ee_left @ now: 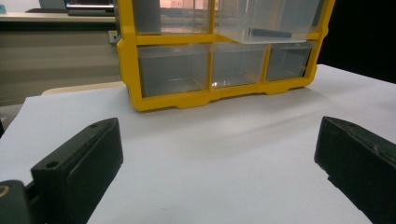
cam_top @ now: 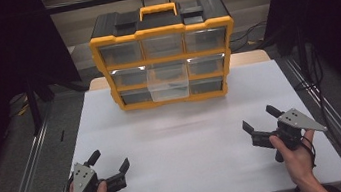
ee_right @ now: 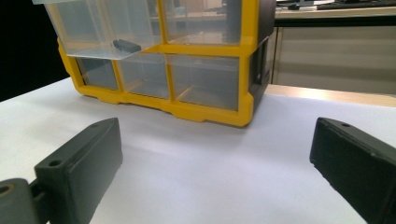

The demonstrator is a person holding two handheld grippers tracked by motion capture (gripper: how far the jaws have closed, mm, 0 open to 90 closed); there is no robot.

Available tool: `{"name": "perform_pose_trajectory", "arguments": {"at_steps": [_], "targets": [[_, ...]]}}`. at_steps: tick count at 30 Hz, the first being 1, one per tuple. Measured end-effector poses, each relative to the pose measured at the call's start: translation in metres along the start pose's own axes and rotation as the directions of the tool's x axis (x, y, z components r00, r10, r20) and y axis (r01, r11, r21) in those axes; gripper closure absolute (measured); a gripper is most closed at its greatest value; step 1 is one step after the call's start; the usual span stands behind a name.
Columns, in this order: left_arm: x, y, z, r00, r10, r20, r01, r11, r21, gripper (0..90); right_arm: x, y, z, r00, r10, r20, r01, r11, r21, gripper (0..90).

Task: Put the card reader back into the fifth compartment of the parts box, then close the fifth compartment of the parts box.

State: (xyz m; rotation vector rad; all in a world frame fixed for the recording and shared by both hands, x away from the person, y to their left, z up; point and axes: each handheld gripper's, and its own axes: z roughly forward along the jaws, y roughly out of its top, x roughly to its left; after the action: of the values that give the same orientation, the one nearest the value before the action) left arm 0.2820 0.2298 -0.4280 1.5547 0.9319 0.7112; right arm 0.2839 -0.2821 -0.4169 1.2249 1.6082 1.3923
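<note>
A drawer cabinet [cam_top: 164, 54] stands at the table's [cam_top: 191, 148] far edge, its middle drawer [cam_top: 169, 87] pulled out; the left tool [cam_top: 108, 163] and right tool [cam_top: 258, 118] sit well apart near the front.

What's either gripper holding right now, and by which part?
Nothing. The left gripper and right gripper are both open above the table, short of the organizer.

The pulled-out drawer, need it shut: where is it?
High view: the pulled-out drawer sticks out from the organizer's middle column, centre row, at the table's far edge.
</note>
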Motion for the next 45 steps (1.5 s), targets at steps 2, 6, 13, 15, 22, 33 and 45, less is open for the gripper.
{"name": "perform_pose_trajectory", "arguments": {"at_steps": [2, 6, 13, 15, 22, 33, 45], "targets": [[0.0, -0.001, 0.0, 1.0, 0.001, 0.001, -0.001, 1.0, 0.004, 1.4, -0.001, -0.002, -0.003, 0.9999, 0.01, 0.006, -0.01, 1.0, 0.001, 1.4], [0.0, -0.002, 0.0, 1.0, 0.001, 0.0, -0.001, 0.9999, 0.014, 1.4, -0.003, -0.006, -0.008, 0.9996, 0.015, 0.022, -0.015, 1.0, -0.001, 1.4], [-0.001, -0.001, -0.002, 0.9999, -0.003, -0.01, 0.003, 1.0, 0.002, 1.4, -0.003, -0.016, -0.015, 0.9988, 0.015, 0.046, -0.016, 1.0, 0.012, 1.4], [-0.002, -0.001, -0.002, 1.0, -0.004, -0.006, 0.004, 1.0, 0.007, 1.3, -0.002, -0.019, -0.016, 0.9989, 0.022, 0.041, -0.023, 1.0, 0.012, 1.3], [-0.002, -0.001, -0.002, 0.9999, -0.011, 0.003, 0.011, 0.9999, 0.005, 1.4, -0.004, -0.021, -0.014, 0.9993, 0.02, 0.032, -0.021, 1.0, 0.02, 1.5], [0.0, -0.002, -0.001, 0.9998, -0.016, 0.011, 0.016, 0.9998, 0.01, 1.3, -0.002, -0.021, -0.009, 0.9999, -0.005, 0.013, 0.004, 0.999, 0.035, 1.9], [0.0, -0.001, -0.001, 0.9998, -0.013, 0.013, 0.013, 0.9999, 0.006, 1.3, 0.004, -0.021, -0.002, 0.9964, -0.015, -0.084, 0.021, 0.998, 0.066, 2.2]]}}
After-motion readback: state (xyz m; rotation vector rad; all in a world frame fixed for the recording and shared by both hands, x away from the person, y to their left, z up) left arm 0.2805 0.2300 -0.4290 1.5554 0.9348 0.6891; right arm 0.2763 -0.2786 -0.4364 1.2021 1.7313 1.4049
